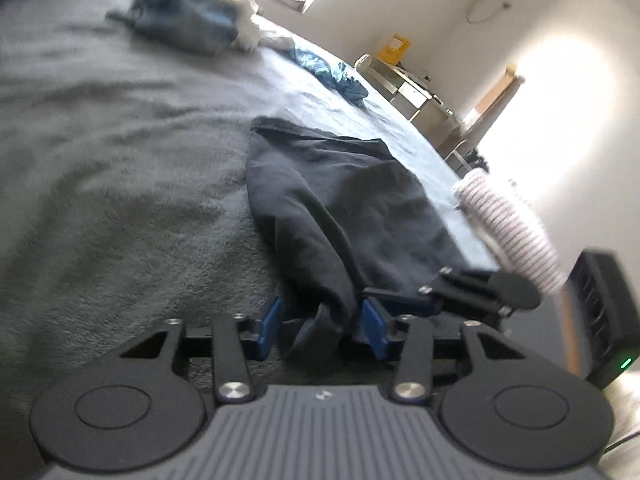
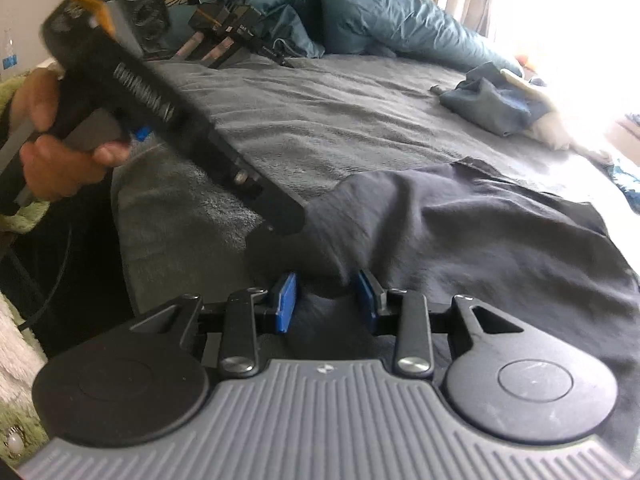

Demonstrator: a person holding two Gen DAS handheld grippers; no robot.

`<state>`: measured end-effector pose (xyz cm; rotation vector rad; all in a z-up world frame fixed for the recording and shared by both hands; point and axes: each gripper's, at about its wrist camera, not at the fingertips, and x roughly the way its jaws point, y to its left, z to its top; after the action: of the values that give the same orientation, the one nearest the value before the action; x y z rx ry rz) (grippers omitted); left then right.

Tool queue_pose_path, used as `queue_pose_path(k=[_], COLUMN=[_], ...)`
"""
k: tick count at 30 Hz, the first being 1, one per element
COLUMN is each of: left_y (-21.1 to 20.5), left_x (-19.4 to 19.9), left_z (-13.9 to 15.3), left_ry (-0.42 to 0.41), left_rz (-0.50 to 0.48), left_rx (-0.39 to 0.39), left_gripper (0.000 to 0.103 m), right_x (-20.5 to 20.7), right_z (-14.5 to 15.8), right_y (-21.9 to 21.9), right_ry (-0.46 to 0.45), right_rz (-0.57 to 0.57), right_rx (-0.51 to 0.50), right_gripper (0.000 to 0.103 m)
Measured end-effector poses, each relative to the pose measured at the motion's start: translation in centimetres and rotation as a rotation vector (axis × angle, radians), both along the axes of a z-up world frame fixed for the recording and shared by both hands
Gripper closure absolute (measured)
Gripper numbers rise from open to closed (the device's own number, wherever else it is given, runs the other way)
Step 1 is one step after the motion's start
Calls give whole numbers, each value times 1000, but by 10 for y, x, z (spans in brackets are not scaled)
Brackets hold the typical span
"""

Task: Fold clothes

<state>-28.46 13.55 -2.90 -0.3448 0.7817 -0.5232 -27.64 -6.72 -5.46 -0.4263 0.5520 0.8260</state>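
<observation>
Dark garment point(image 1: 340, 208) edge bunches between both wide-parted tools, left tool point(image 1: 320, 330) and right tool point(image 2: 327, 300), neither clamping it.

Grey fleecy blanket point(image 1: 100, 152) covers the bed, teal duvet point(image 2: 360, 8) bunched at the far end. White walls point(image 1: 420, 8), bright window glare, maybe a desk point(image 1: 412, 92) opp. side.

A: The dark garment point(image 1: 340, 208) looks like thin, matt woven cloth, softly creased. The bed cover point(image 1: 120, 152) under it is a grey fleece with a rough, fuzzy nap.

B: And the left gripper point(image 1: 320, 326)?

A: Matt black plastic arms, a ribbed grey body, shiny metal screw heads, smooth blue pads point(image 1: 269, 326). The right gripper point(image 2: 326, 300) looks the same. The teal quilt point(image 2: 380, 12) has a slight sheen.
</observation>
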Motion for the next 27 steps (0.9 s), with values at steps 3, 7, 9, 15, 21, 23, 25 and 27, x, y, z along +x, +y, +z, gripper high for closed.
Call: queue_pose_path(k=[3, 7, 9, 15, 21, 23, 25, 27], left_y=[-13, -36, -46, -54, 8, 20, 20, 18], left_x=[-16, -28, -30, -19, 12, 17, 15, 12], left_z=[7, 9, 5, -11, -33, -47, -54, -52], left_ry=[-93, -205, -234, -163, 154, 218, 228, 202], left_rz=[-11, -32, -45, -21, 44, 63, 59, 54], left_rx=[103, 253, 303, 273, -235, -281, -289, -266], left_gripper=[62, 62, 65, 100, 100, 100, 100, 99], right_x=[-5, -7, -8, -10, -10, -8, -3, 1], right_z=[2, 3, 3, 0, 5, 6, 9, 14], right_y=[-6, -16, -21, -29, -36, -40, -45, -47], right_ry=[-15, -7, 6, 25, 26, 46, 77, 96], right_rz=[-29, -92, -125, -188, -223, -242, -265, -279], right_rx=[6, 35, 57, 108, 138, 156, 179, 215], right_gripper=[71, 71, 71, 71, 71, 71, 71, 71])
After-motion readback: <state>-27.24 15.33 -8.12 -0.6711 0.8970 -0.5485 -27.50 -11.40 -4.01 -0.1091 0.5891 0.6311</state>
